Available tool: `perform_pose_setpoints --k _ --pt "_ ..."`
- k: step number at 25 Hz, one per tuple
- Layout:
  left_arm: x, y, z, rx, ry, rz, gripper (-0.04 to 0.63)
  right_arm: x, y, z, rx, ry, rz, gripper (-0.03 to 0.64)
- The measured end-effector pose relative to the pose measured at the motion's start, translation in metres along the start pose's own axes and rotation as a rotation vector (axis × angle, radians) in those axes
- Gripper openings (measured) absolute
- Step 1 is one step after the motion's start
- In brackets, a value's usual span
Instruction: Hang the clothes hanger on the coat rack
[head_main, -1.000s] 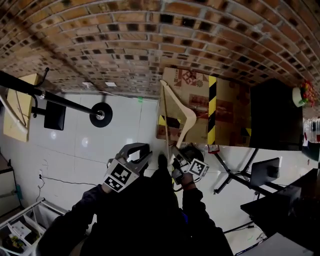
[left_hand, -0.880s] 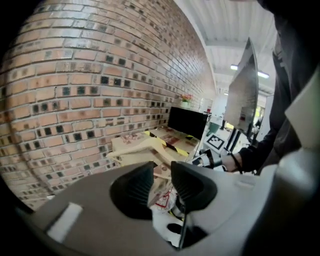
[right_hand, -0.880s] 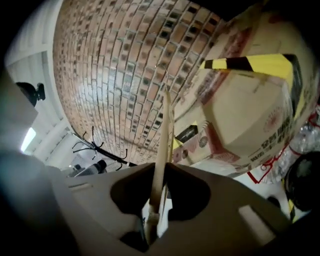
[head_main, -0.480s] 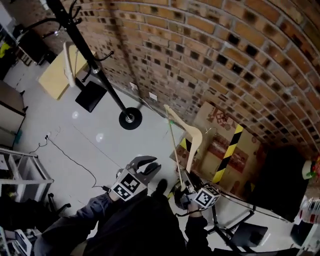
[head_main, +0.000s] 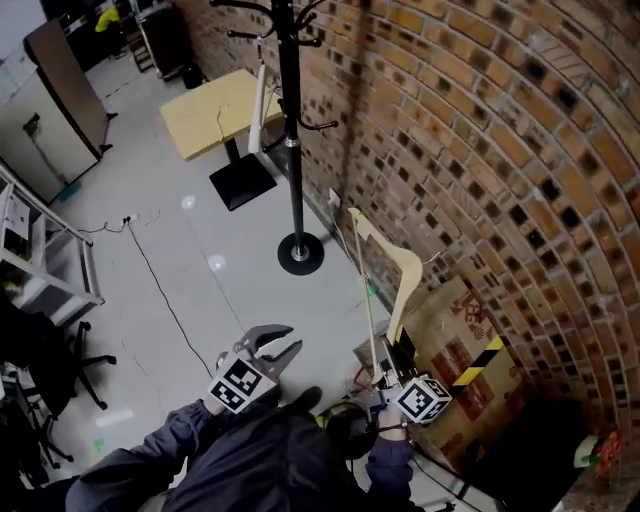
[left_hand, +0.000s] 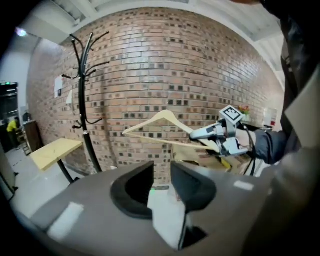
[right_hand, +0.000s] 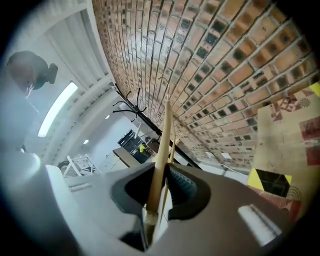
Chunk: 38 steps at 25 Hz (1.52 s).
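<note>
A pale wooden clothes hanger (head_main: 385, 268) stands upright beside the brick wall, with my right gripper (head_main: 391, 368) shut on its lower end. In the right gripper view the hanger (right_hand: 163, 145) runs up between the closed jaws of that gripper (right_hand: 161, 187). The black coat rack (head_main: 291, 120) stands on its round base farther along the wall, well apart from the hanger. My left gripper (head_main: 276, 349) hovers open and empty to the left of the hanger. The left gripper view has its jaws (left_hand: 162, 182) parted, with the hanger (left_hand: 160, 121) and coat rack (left_hand: 84, 100) beyond.
A yellow table (head_main: 212, 122) stands behind the rack, with a pale hanger (head_main: 258, 108) near the rack's hooks. Cardboard boxes (head_main: 452, 322) with black-yellow tape sit against the brick wall (head_main: 480, 150). A metal shelf (head_main: 48, 262) and a floor cable (head_main: 168, 292) lie left.
The head view has swung up the wall, so the coat rack now stands upright at top centre. My right gripper has risen with the hanger. The left gripper has shifted and rolled.
</note>
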<state>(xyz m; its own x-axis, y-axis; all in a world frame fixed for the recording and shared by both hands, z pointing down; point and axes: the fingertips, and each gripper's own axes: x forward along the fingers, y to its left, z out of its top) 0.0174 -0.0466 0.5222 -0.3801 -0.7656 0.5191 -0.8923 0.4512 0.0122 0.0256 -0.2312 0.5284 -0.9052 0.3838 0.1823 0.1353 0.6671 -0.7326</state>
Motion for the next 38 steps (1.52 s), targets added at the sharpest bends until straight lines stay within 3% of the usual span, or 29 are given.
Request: perform_pose_setpoints --k 7,13,19,29,38 --pt "-0.039 0.039 -0.013 -0.082 -0.054 0.132 0.106 0.055 0.037 0.062 -0.109 0.023 0.081 0.06" --pt "-0.045 0.078 -0.013 -0.118 -0.102 0.145 0.105 0.109 0.063 0.108 -0.122 0.017 0.114 0.06" --pt "-0.031 0.143 0.004 -0.101 -0.149 0.096 0.103 0.164 0.056 0.143 -0.152 0.002 0.008 0.06" --pt "-0.05 0.25 0.004 -0.095 -0.173 0.086 0.1 0.274 -0.018 0.12 -0.061 0.124 -0.179 0.06" --pt "-0.057 0.3 0.0 -0.13 -0.193 0.134 0.098 0.374 -0.052 0.124 -0.141 0.264 -0.262 0.06"
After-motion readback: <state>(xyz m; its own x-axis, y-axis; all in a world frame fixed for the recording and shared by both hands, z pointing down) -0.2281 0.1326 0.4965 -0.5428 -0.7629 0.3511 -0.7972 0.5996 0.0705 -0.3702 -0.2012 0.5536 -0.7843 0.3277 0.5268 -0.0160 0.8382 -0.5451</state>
